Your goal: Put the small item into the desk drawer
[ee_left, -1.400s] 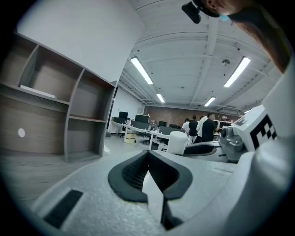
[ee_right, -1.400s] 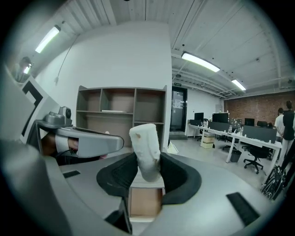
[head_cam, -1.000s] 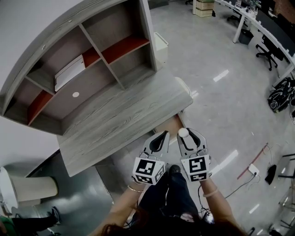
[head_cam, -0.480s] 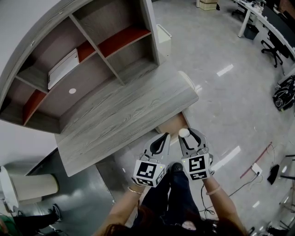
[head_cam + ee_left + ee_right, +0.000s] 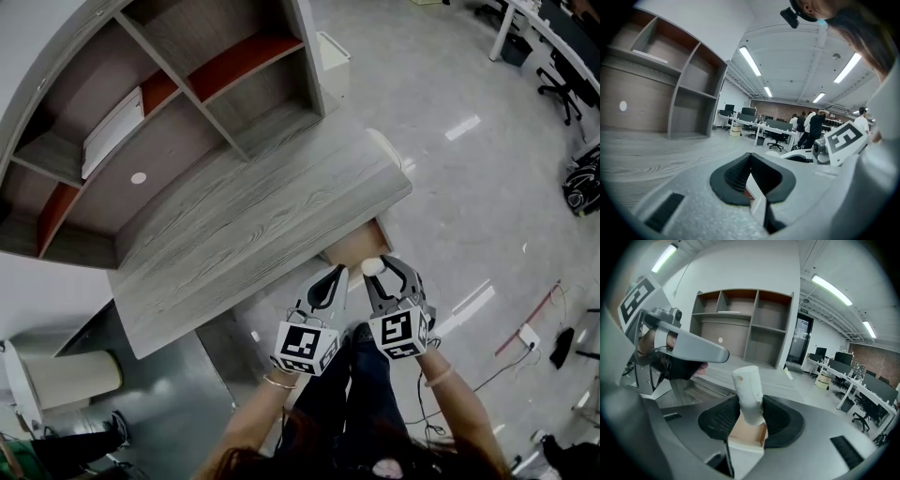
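Small white item is clamped between the jaws of right gripper. It is pinched at its lower half, and its long axis stands roughly upright, leaning slightly, with the rounded top sticking out above the pads. The item is off the desk and not yet in the drawer.

The drawer is seen pulled open under the desk's near right corner, with its light wood inside exposed. In the right gripper view the drawer's open box is framed directly below the item, through the gap between the jaws. The target is therefore judged to lie straight ahead and down from the held item, near but apart, with no contact seen.

Left gripper is held just beside the right one, on its left, by the drawer's front edge. Its jaws are closed tip to tip with nothing gripped.

The right hand is nearer the drawer opening and carries the item, so the coming move is judged to be a short lowering along the gripper's own line, then a release. The upright item may topple or roll once it is let go.
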Demonstrator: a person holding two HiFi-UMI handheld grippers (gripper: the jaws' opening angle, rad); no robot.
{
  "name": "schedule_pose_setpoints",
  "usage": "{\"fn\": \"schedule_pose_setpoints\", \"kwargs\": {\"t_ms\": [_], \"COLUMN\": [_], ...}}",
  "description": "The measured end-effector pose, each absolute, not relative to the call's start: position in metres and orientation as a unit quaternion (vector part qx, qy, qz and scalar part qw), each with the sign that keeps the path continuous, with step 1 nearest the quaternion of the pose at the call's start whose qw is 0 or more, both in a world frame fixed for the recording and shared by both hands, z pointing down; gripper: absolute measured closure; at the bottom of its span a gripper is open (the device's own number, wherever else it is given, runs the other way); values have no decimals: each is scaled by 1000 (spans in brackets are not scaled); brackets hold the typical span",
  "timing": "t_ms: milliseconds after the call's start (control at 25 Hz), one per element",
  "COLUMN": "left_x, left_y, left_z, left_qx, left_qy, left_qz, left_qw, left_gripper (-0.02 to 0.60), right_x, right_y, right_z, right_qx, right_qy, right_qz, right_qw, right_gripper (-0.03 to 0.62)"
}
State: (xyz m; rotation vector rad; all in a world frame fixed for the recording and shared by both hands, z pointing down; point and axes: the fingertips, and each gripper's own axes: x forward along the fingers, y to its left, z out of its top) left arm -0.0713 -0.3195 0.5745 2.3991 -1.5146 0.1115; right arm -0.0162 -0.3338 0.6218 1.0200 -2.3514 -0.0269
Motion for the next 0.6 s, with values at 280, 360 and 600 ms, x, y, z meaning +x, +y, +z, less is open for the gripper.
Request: {"fn": "schedule_pose_setpoints", "kwargs": {"t_ms": [280,360,600], "left_x": [-76,-74,-79], "left_y": [-325,-327,-330], "left_z": [592,600,633], "left_qx": [831,830,827], "left_qy": [-535,-535,-534], "left_qz": [32,28,29], "left_qw": [152,157,173], "left_gripper": [566,566,566], "right_x": [-19,-17,-21], "right_y": [-337,-339,-340], "right_z": [653,662,697], "right_qx": [373,371,355], "right_qy": [-878,-875,-873], "right_qz": [-19,-26,-34], "right_qw": [301,309,331], "right_gripper": [450,450,450]}}
